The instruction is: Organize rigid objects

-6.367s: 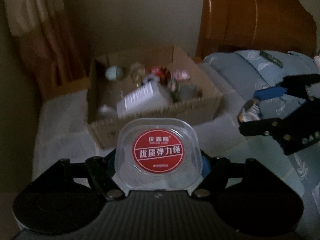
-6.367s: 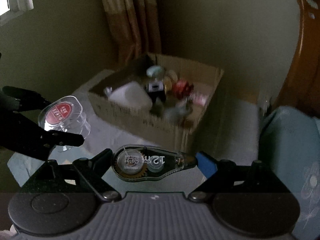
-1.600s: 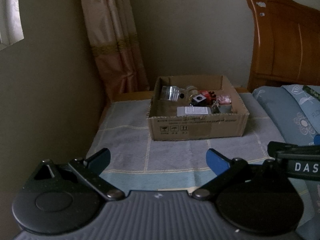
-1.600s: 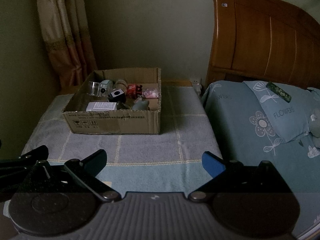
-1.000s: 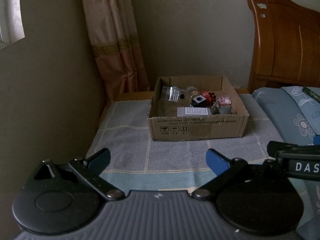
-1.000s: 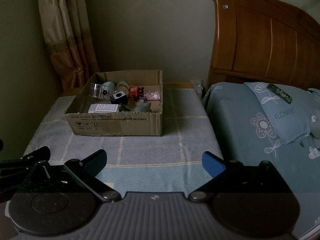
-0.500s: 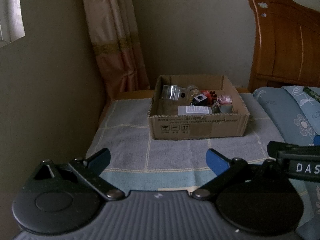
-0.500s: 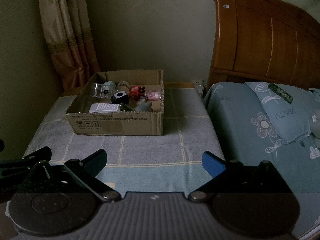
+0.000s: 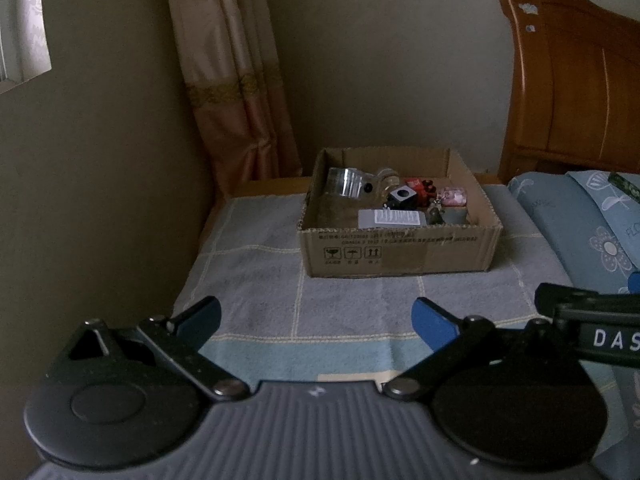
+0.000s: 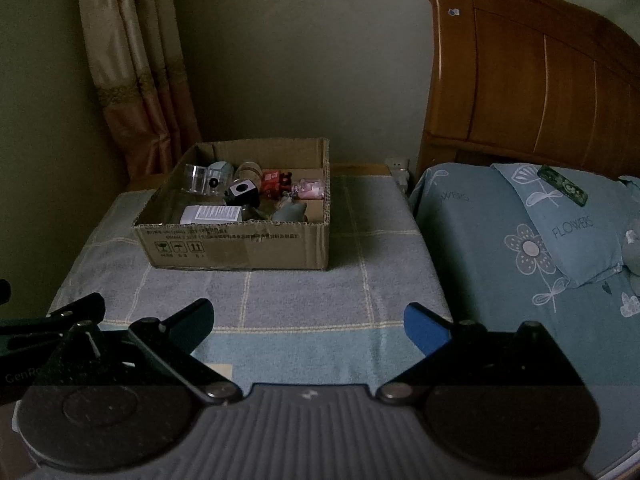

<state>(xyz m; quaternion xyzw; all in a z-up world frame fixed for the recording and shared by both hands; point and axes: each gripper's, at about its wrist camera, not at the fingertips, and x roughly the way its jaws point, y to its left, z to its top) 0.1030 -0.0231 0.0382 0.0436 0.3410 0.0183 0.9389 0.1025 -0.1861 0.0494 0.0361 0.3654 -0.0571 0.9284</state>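
Right wrist view: both grippers, left and right, hang spread and empty before the filled cardboard box, sorting apparently finished.

Wide bare stretch of grey-blue checked blanket between the near edge and the open brown cardboard box, free for passage; narrower bare strips to the left and right of the box as well. Blocked behind by the box's upright walls and its crowded contents, with the plain wall and the pink-beige hanging curtain close past the blanket's far left corner. Hemmed in along the right edge by the raised blue flower-print bedding and the carved wooden headboard.
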